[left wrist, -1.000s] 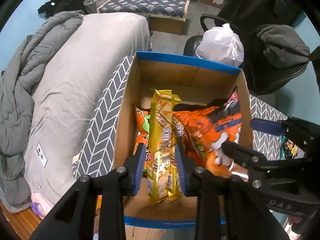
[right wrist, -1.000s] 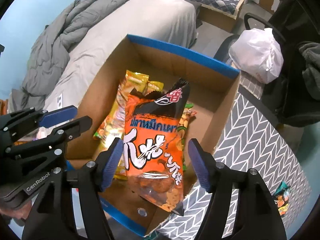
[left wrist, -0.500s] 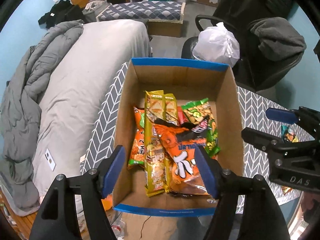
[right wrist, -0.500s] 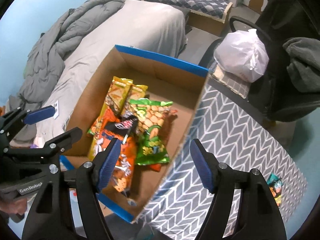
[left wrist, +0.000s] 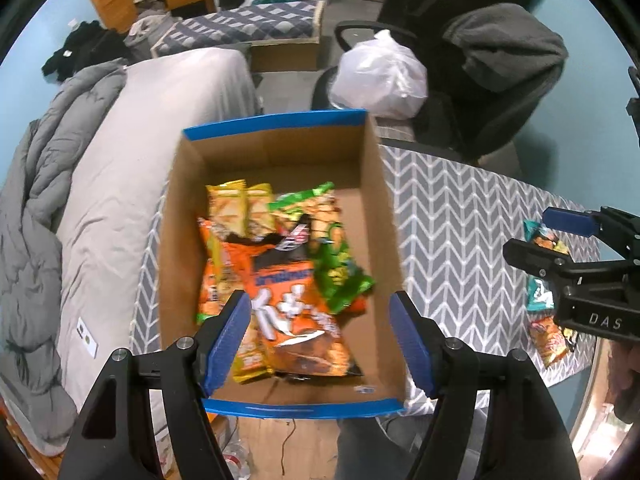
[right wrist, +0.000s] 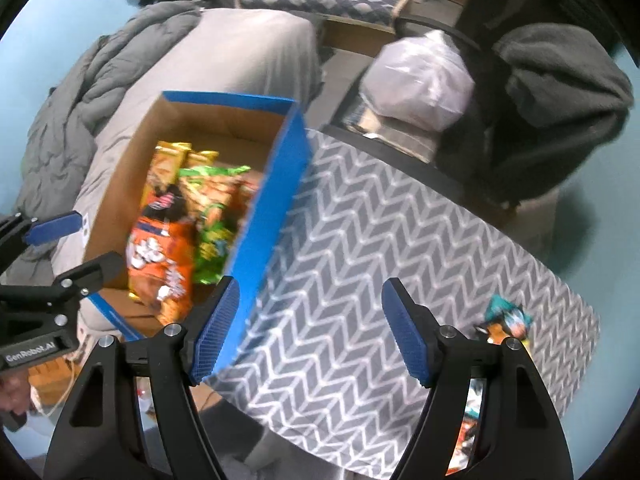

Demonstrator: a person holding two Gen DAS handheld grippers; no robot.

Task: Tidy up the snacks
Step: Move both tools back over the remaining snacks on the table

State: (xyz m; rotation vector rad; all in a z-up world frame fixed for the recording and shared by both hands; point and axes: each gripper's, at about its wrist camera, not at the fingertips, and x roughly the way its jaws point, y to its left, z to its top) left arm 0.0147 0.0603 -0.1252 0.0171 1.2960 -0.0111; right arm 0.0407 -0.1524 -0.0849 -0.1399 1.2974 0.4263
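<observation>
Standing at the near-left end of the table (right wrist: 400,240), on its grey zigzag cloth: one cardboard box (left wrist: 372,200) with blue-edged rim, open at the top so that packets can be dropped straight in. Contents, lying flat and overlapping on the box floor: an orange snack bag (left wrist: 296,312) uppermost and nearest, two yellow packets (left wrist: 240,204) side by side toward the far wall, a green packet (left wrist: 340,264) to the right; the right part of the floor is bare, presumably room for more. Left gripper (left wrist: 324,340): above the near end of the box, jaws spread wide, nothing between them. Right gripper (right wrist: 310,332): jaws equally wide, empty, over the cloth just right of the box wall and pointed toward the far corner of the table. Outstanding items: a few loose packets (left wrist: 548,320) near the right edge of the table, well apart from the box, one with a teal wrapper (right wrist: 506,318). Judgement: the right gripper is best placed to fetch these, hence its heading.
</observation>
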